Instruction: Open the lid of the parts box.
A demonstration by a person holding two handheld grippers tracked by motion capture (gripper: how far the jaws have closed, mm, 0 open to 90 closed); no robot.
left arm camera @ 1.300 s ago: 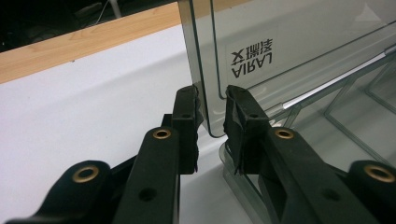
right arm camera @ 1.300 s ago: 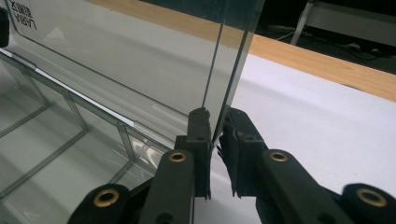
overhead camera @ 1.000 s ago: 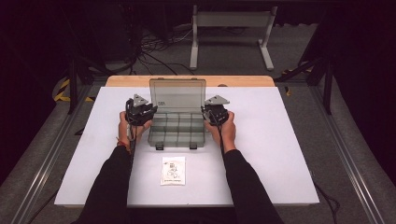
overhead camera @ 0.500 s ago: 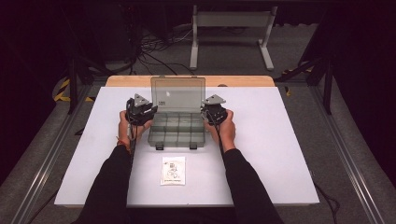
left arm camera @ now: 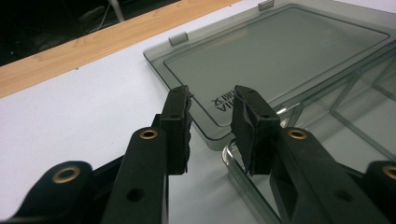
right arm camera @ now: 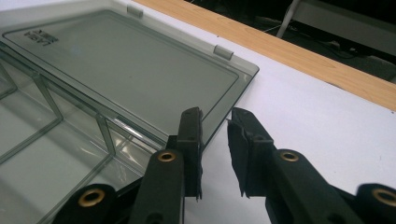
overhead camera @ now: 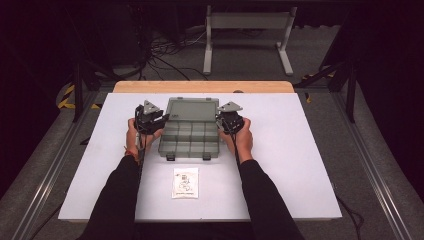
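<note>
Nearest the person, at 6 o'clock on the table (overhead camera: 280, 165), lies a small white packet (overhead camera: 185, 182), flat and well apart from everything else.

Beyond it, mid-table, sits the box (overhead camera: 190, 140): a clear smoky organizer with divided compartments, two latches on its near edge. Its lid (overhead camera: 192, 107) is swung fully open and lies flat on the table at the box's 12 o'clock side, hinged along the far wall.

The left gripper (overhead camera: 159, 121) is at the box's 9 o'clock side, at the far left corner where lid meets box. In the left gripper view its jaws have just been opening; the pads (left arm camera: 176, 126) stand apart, the lid's corner in the gap between them, nothing pressed.

The right gripper (overhead camera: 223, 120) is at the box's 3 o'clock side, at the far right corner. In the right gripper view its jaws have just been opening a little too; the pads (right arm camera: 190, 140) stand apart, with the lid's edge (right arm camera: 140, 70) just beside the left pad, not clamped.

Farthest, at 12 o'clock, a wooden strip (overhead camera: 200, 86) borders the table.
</note>
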